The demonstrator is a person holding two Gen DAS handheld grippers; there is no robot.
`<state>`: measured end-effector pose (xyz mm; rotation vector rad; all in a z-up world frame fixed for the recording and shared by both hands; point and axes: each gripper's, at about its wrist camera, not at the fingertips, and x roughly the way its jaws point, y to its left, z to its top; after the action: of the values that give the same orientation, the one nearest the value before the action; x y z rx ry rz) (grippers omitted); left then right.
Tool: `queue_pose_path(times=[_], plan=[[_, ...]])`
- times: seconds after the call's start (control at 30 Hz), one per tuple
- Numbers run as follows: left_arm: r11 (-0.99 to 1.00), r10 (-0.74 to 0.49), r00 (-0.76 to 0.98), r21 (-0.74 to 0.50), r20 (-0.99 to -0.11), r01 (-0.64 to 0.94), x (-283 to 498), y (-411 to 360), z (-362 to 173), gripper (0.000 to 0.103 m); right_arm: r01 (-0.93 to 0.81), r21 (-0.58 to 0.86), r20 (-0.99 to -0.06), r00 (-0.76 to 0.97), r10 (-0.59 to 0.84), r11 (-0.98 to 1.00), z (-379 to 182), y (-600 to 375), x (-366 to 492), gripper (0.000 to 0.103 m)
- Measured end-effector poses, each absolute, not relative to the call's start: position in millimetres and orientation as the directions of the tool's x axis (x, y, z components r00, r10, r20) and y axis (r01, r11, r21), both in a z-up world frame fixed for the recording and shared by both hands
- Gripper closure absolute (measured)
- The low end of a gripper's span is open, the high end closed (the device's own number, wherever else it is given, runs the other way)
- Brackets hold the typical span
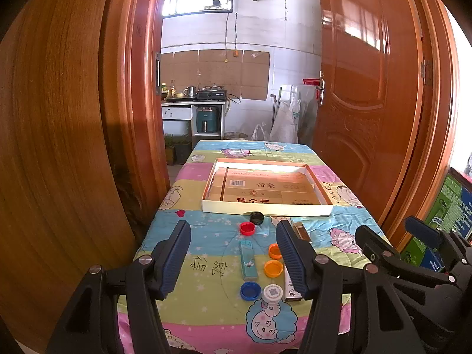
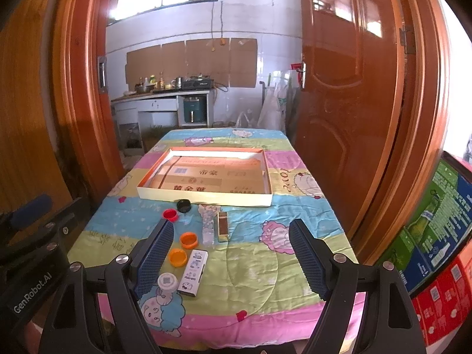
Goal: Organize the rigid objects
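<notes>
A shallow white box lid (image 1: 267,208) (image 2: 203,197) lined with cardboard lies mid-table. In front of it lie a black cap (image 1: 256,217) (image 2: 183,205), a red cap (image 1: 247,228) (image 2: 170,215), two orange caps (image 1: 273,268) (image 2: 188,240), a blue cap (image 1: 250,290), a white cap (image 1: 271,293) (image 2: 167,282), a teal lighter (image 1: 247,259), a white lighter (image 2: 193,272), a clear lighter (image 2: 208,227) and a brown lighter (image 2: 223,226). My left gripper (image 1: 233,253) is open above the near caps. My right gripper (image 2: 231,250) is open, empty, over the near right cloth.
The table wears a colourful cartoon cloth (image 1: 206,230). An open wooden door (image 1: 365,103) stands at the right, a door frame (image 1: 129,88) at the left. Stacked printed cartons (image 2: 436,230) sit at the right. A kitchen counter (image 1: 191,100) is beyond the doorway.
</notes>
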<state>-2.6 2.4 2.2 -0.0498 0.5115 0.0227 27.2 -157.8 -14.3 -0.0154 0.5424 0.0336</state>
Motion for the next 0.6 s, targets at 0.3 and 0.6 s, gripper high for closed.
queue_pose_path(times=[0.3,0.6], plan=[[0.998,0.009,0.872,-0.047,-0.49,-0.036,-3.9,2.9,2.7,0.042,-0.037,-0.004,-0.518,0.855,0.03,0.999,-15.5,-156.6,28.1,0.021],[0.998,0.011,0.873,-0.043,-0.488,-0.036,-4.4,2.4,2.1,0.042,-0.036,-0.006,-0.518,0.855,0.028,0.999,-16.2,-155.0,27.3,0.021]])
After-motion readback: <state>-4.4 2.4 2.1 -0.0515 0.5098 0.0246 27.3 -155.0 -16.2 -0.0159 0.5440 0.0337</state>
